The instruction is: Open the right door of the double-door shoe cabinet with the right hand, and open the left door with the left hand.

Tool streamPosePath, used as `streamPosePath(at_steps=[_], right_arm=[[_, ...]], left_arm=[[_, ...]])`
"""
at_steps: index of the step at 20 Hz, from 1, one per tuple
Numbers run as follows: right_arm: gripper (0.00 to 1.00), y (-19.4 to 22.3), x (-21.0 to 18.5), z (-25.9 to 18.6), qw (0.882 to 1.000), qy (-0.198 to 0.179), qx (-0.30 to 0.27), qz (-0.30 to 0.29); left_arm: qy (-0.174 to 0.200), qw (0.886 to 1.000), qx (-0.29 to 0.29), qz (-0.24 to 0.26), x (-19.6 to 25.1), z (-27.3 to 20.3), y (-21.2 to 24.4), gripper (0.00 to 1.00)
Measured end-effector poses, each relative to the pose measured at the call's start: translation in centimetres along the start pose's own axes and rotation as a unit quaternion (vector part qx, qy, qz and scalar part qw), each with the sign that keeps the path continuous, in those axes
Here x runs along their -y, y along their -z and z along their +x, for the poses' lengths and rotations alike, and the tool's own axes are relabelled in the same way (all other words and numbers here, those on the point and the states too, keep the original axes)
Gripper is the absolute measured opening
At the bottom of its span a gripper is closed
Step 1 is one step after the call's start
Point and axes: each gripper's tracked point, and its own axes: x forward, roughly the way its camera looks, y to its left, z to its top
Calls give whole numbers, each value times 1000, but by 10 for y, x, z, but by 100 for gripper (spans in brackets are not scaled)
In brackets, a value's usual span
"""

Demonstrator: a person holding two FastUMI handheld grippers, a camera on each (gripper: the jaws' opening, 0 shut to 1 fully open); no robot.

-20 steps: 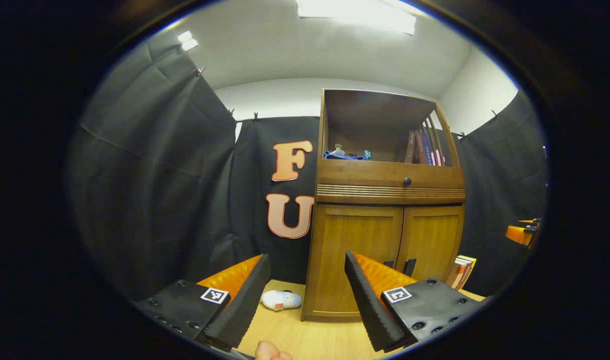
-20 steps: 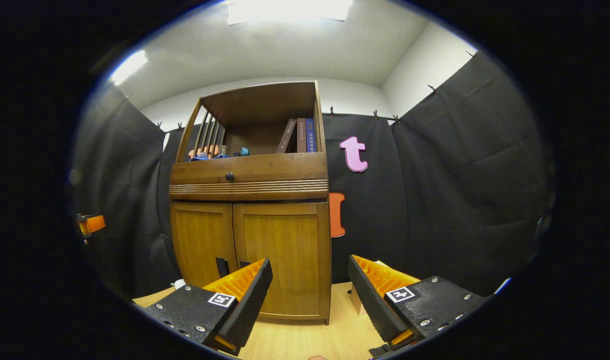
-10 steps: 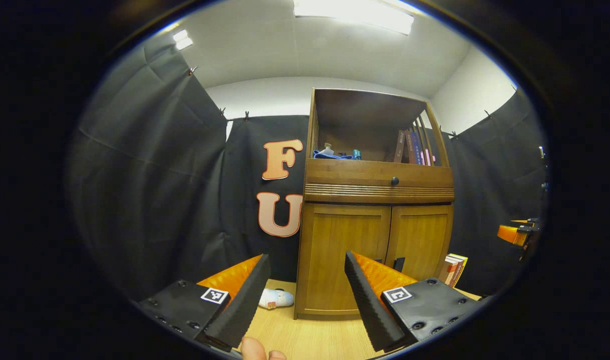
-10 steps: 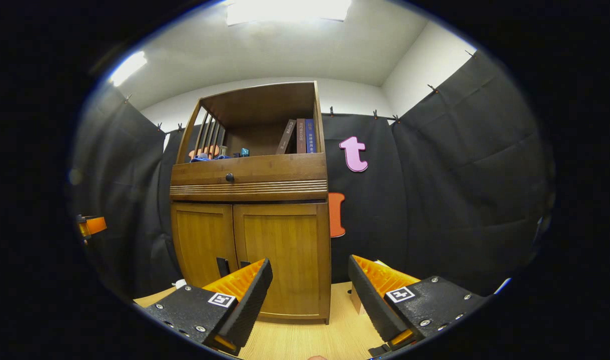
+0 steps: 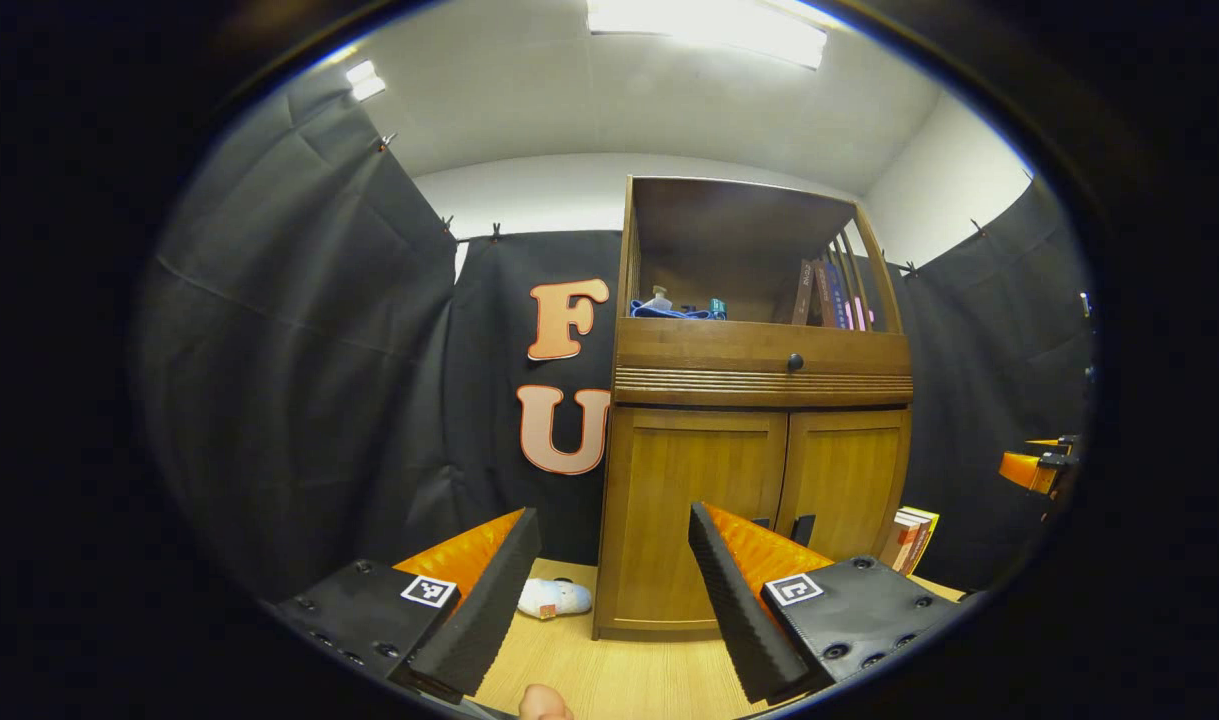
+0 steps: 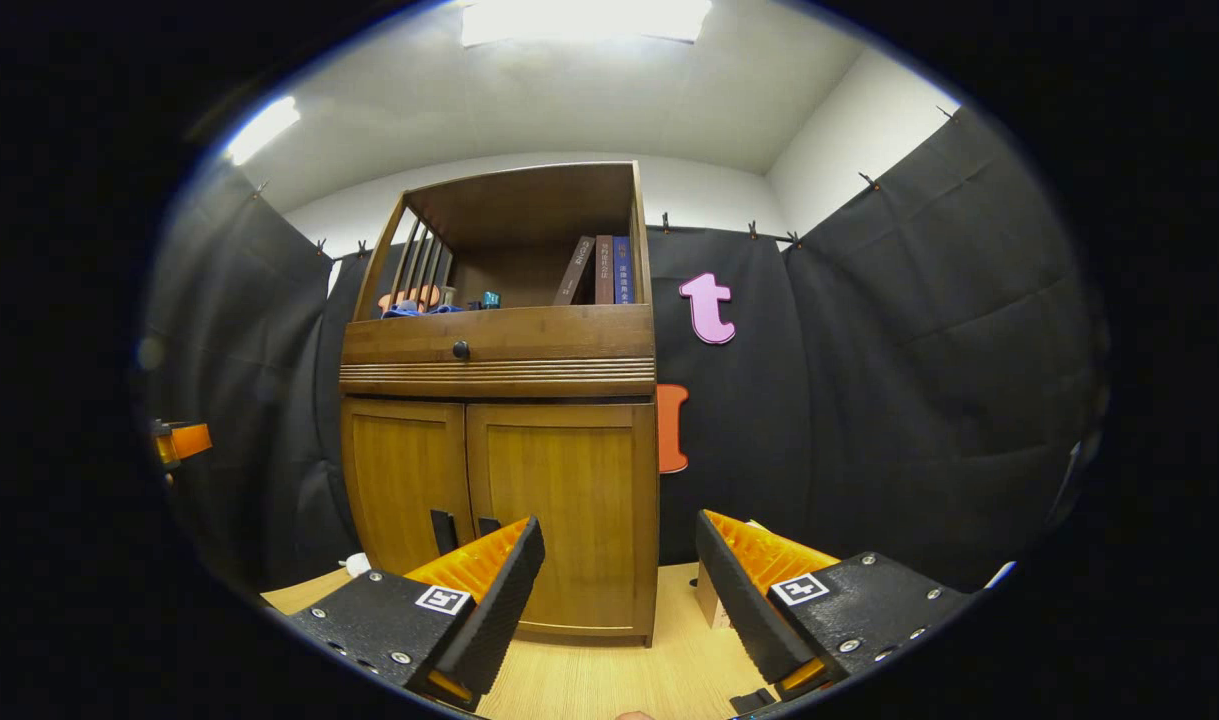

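The shoe cabinet (image 6: pixel 499 440) stands on the wooden floor (image 6: pixel 589 680) against the black cloth wall, with both doors shut. Its right door (image 6: pixel 564 515) and left door (image 6: pixel 404 480) meet at two dark handles (image 6: pixel 459 528) low on the front. Above the doors sits a drawer with a round knob (image 6: pixel 460 349), and above that an open shelf holding books (image 6: pixel 599 270). The right hand-held gripper (image 6: pixel 619 580) hangs before the cabinet, fingers spread apart, touching nothing. The left hand-held gripper (image 5: pixel 614 575) likewise gapes wide short of the cabinet. A small white object (image 5: pixel 554 598) lies on the floor beside the cabinet's left side.
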Motion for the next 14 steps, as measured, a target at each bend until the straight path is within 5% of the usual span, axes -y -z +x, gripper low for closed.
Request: streamPosePath(at_steps=[5,6,9,13,14], right_arm=[[94,9,-9,6,1000,2,-6,-7],[100,12,-12,8,1000,1,-7,-7],[94,21,-28,15,1000,-10,-15,-4],[100,35,-53,30,999,-23,-25,0],[94,41,-59,36,999,-26,-28,-1]], left_arm=[[-3,1000,6,-1,-3,-2,-3,98],[-3,1000,8,0,-3,-3,-3,96],[-2,1000,12,4,-4,-3,-6,97],[5,1000,7,7,-4,0,-2,97],[7,1000,5,7,-4,2,0,97]])
